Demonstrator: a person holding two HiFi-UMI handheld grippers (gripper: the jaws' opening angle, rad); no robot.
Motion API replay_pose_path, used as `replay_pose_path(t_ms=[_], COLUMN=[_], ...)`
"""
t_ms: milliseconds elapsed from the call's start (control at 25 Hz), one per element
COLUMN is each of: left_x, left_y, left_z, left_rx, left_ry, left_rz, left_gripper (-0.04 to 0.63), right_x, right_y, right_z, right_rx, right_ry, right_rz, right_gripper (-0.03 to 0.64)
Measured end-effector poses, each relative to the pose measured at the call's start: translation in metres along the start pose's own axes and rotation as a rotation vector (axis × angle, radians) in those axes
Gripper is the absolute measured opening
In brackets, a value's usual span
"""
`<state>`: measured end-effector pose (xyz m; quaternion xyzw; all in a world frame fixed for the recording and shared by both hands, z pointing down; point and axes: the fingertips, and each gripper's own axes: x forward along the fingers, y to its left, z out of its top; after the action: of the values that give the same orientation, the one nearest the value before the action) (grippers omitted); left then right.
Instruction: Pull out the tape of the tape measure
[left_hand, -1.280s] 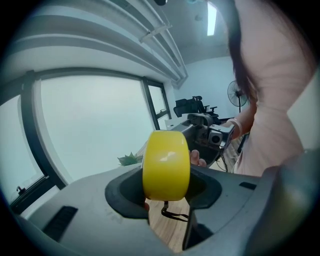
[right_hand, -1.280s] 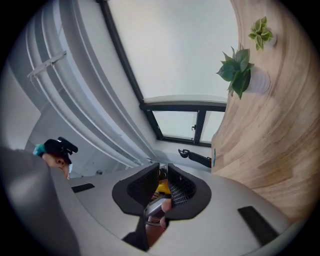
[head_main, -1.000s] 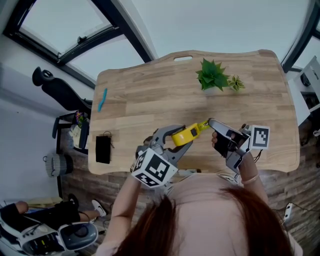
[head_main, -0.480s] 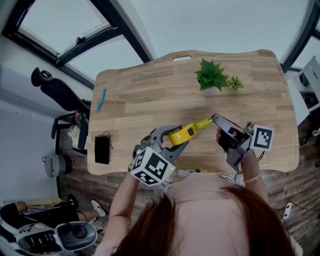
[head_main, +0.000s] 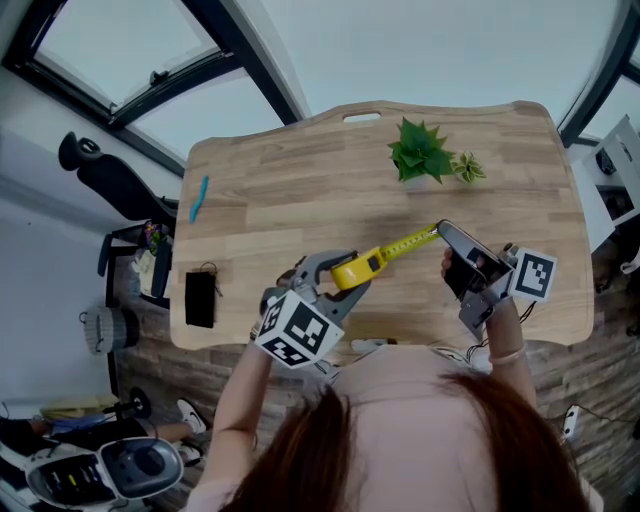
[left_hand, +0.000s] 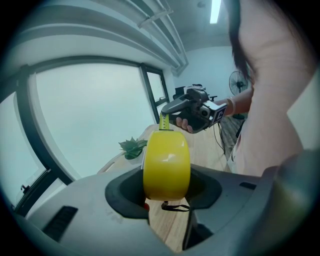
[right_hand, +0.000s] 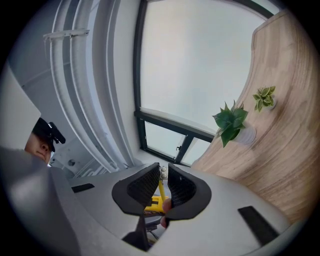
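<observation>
One tape measure (left_hand: 166, 165), clamped in left hand-held gripper (head_main: 345, 278)

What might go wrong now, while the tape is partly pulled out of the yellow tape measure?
The right gripper pinches the tape only at its very end; it may slip and the tape snap back. The left gripper clamps the yellow case on smooth, rounded sides, so a harder pull might twist it loose.

Soft, even daylight pours from the window (left_hand: 85, 135) at nine o'clock in the left gripper view; a ceiling light (left_hand: 215, 11) glows at twelve. Shadows on the tabletop (head_main: 300, 190) are faint. Both gripper views bend strongly, with dark, blurred rims.
</observation>
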<state>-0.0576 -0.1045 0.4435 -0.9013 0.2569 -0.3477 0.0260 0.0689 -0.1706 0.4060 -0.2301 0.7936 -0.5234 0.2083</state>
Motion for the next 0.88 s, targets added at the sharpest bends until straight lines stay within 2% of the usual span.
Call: replay_pose_path(t_ms=[880], left_x=[-0.001], left_y=[-0.002], left_z=[-0.024], left_rx=[-0.013], left_ry=[0.041], left_rz=[-0.020], left_gripper=[0.167], right_x=[-0.028], right_y=[-0.003], right_z=[0.037], right_rx=[-0.033], right_ry=[-0.101], right_rz=[-0.047], right_gripper=[0.049])
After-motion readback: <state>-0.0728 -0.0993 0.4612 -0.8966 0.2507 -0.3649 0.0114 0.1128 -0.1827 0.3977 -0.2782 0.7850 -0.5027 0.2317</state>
